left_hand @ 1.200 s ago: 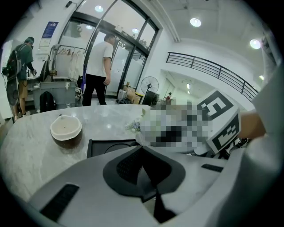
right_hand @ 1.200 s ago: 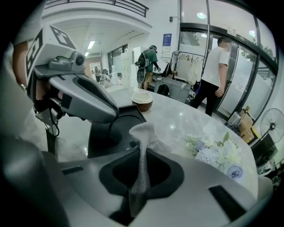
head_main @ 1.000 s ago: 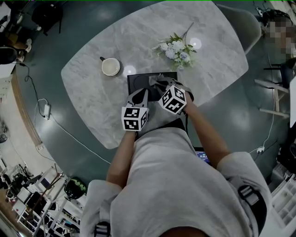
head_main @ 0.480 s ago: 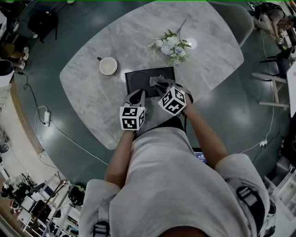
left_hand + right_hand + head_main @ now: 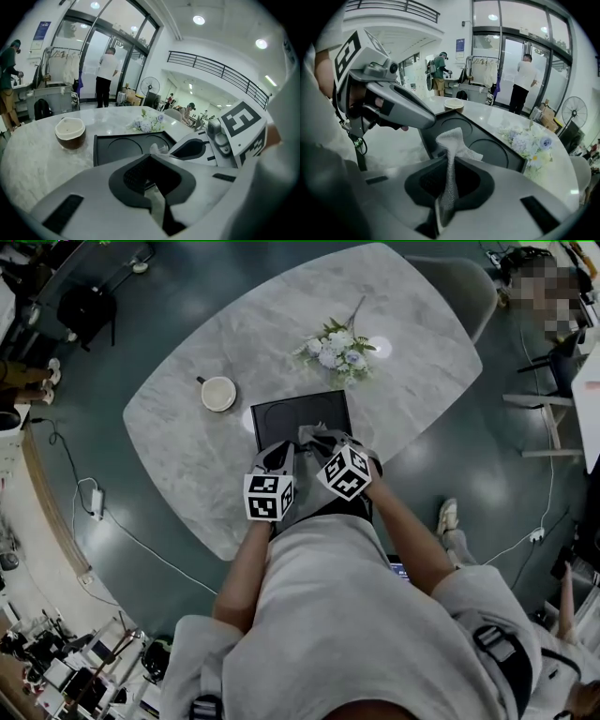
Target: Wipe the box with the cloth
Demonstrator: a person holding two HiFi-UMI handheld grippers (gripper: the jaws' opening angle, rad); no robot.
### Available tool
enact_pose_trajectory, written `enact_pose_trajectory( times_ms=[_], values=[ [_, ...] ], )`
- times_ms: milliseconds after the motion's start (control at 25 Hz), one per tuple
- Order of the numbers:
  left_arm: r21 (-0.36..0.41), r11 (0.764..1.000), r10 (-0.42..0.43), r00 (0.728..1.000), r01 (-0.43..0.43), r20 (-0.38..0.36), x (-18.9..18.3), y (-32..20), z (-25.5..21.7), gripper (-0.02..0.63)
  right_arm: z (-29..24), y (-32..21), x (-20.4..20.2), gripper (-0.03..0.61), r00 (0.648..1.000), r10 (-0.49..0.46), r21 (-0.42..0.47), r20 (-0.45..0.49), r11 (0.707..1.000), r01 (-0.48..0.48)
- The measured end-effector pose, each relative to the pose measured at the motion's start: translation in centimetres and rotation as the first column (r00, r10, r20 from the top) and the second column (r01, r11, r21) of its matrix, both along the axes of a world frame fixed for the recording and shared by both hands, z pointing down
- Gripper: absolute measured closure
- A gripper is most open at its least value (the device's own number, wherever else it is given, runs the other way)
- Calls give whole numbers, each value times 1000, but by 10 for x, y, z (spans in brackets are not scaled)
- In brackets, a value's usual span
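A flat black box [image 5: 291,413] with two round recesses lies on the marble table [image 5: 187,437]. My right gripper [image 5: 323,442] is shut on a pale knitted cloth [image 5: 312,434], which drapes onto the box's near half. In the right gripper view the cloth [image 5: 451,140] rises from between the jaws over the box [image 5: 487,140]. My left gripper [image 5: 275,454] sits at the box's near-left corner, its jaws closed on the near edge. The left gripper view shows the box [image 5: 126,147] just past its fingertips, with the cloth [image 5: 157,149] beside them.
A cup [image 5: 217,393] stands on the table left of the box. A bunch of white and blue flowers [image 5: 336,351] lies just beyond it. The table's near edge is by my body. People stand by glass doors in the background.
My head view has shifted. Both grippers stay at the box's near edge, and the cloth has slid a little toward the near side of the box.
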State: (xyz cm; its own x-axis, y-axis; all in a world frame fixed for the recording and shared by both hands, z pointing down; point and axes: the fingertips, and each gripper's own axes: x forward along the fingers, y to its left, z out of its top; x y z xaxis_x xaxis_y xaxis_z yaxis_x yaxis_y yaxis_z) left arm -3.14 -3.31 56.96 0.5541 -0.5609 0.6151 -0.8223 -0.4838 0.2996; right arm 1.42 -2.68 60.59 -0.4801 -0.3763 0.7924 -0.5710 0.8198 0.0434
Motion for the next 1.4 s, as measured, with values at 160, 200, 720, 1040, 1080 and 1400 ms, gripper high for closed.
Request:
enact_pose_trajectory(
  times_ms=[160,200,720,1040,1080,1400],
  values=[
    [7,1000,10,1000,-10,-5,5,0,-2,592,1,8,-3,537,1000,8,-19,16,1000,-8],
    [8,1000,13,1000,-13,-5,7,0,-3,592,1,8,-3,537,1000,9,-22,19,1000,-8],
    [21,1000,-7,999,8,-43,34,-29,-16,592,-49,-62,53,537,991,123,132,52,983,-129],
    [1,1000,-26,999,26,-42,51,-59,-8,592,-31,-104,76,537,995,102,114,-12,988,-100],
    [0,1000,-31,999,31,-42,52,-62,-8,592,-28,-107,76,537,996,90,107,-20,990,-88],
    [-37,997,-70,997,68,-37,48,-75,7,592,-4,-118,70,537,999,29,60,-35,998,-27]
  ],
)
